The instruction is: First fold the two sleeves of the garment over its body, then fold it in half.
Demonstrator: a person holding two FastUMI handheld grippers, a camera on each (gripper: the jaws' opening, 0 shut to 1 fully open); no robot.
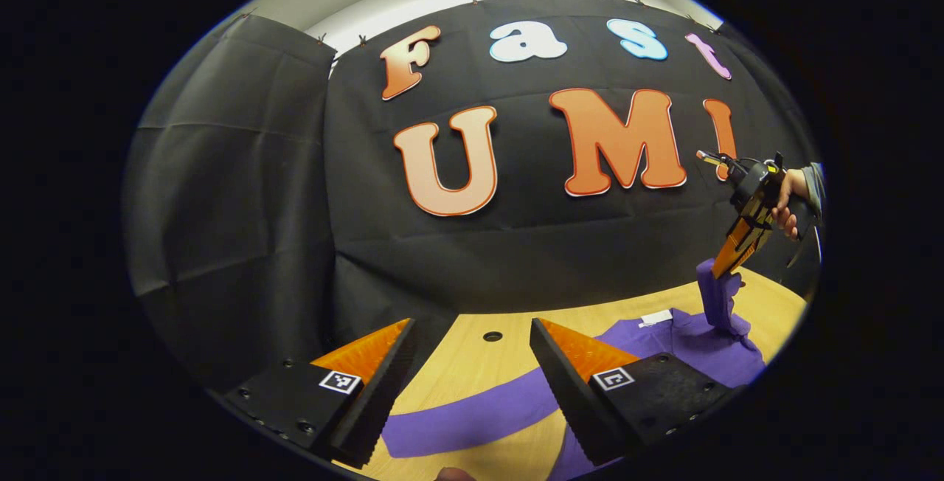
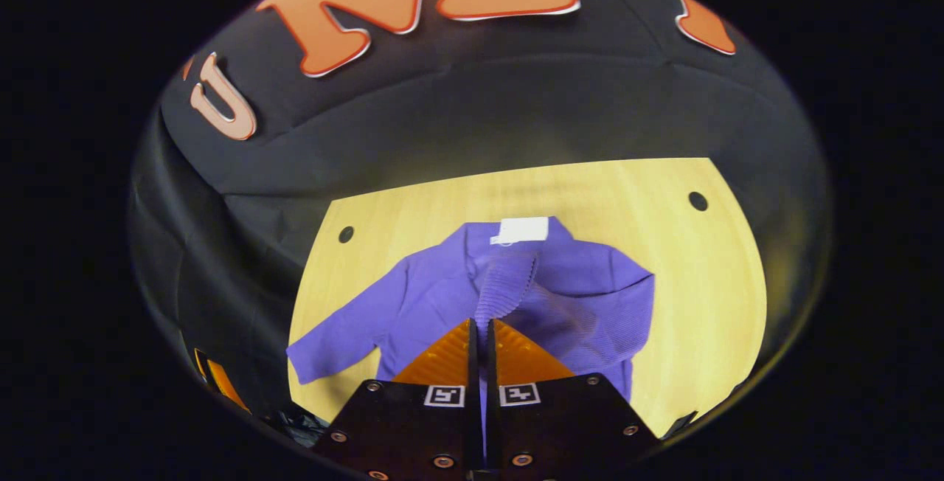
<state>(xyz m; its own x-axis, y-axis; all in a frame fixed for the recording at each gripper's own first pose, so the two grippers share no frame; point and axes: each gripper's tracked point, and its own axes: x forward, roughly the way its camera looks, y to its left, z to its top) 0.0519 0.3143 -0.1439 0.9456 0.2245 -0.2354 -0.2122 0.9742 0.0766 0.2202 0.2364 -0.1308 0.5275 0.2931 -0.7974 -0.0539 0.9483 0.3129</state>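
A purple long-sleeved garment (image 2: 442,282) lies flat on the wooden table (image 2: 700,282), its collar with a white label (image 2: 521,230) at the far side. My right gripper (image 2: 481,322) is shut on the ribbed cuff of one sleeve (image 2: 505,282), holding it up over the garment's body. The other sleeve (image 2: 324,355) lies stretched out to the left on the table. In the left gripper view, my left gripper (image 1: 470,326) stands open above that flat sleeve (image 1: 472,414), nothing between its fingers. Far right there, a hand holds the right gripper (image 1: 717,271) with the lifted sleeve (image 1: 719,300) hanging from it.
Black cloth walls close the booth behind and to the left of the table. Small round holes (image 2: 698,201) (image 2: 346,234) sit near the table's far corners. Bare wood (image 1: 472,363) shows around the garment on all sides.
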